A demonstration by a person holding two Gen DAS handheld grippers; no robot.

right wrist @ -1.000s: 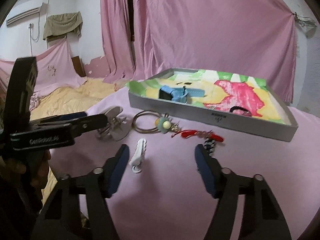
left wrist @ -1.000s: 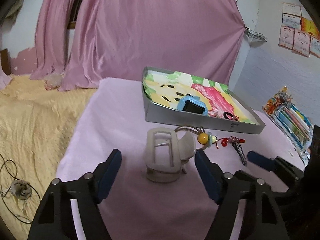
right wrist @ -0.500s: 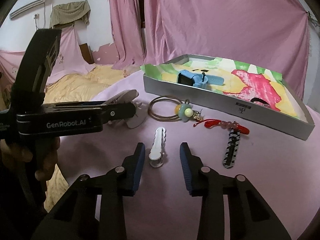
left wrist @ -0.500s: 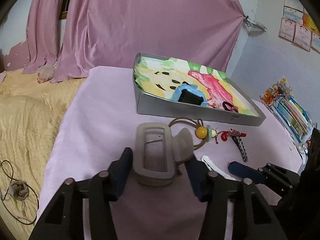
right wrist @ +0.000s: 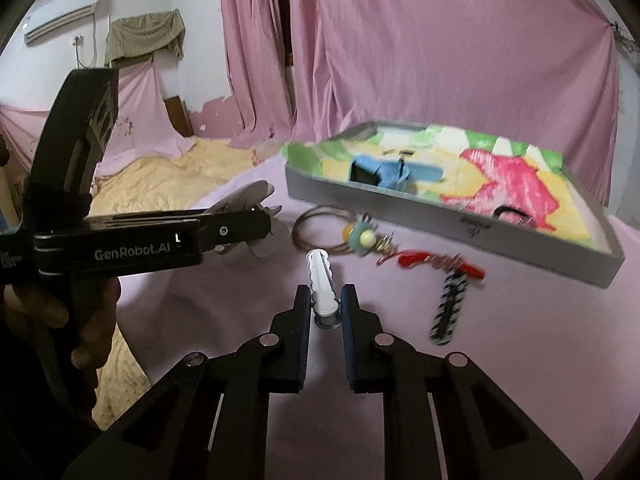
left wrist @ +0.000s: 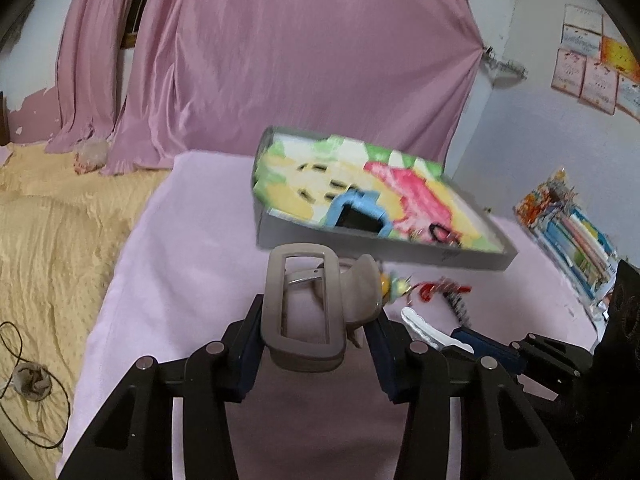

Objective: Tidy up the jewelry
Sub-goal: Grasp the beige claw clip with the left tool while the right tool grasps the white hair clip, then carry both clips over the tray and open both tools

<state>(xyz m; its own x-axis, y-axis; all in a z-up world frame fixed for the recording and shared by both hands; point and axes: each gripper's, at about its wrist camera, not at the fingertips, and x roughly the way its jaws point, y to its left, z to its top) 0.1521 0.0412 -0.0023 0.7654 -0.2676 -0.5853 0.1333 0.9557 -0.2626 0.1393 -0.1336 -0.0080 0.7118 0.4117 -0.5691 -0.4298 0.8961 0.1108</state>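
- Left wrist view: your left gripper (left wrist: pixel 316 344) has clamped the beige claw clip (left wrist: pixel 306 308), lifting it off the table (left wrist: pixel 180 240).
- Your right gripper (right wrist: pixel 325 312) just closed around the white clip (right wrist: pixel 322 284); both can go to the tray (right wrist: pixel 460 220).

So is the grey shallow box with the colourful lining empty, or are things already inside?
Not empty. The grey shallow box holds a blue watch-like item and a small black ring-shaped piece.

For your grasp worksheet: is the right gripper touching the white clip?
Touching. The right wrist view shows the right gripper, whose jaws have just been closing, pressing both sides of the white clip.
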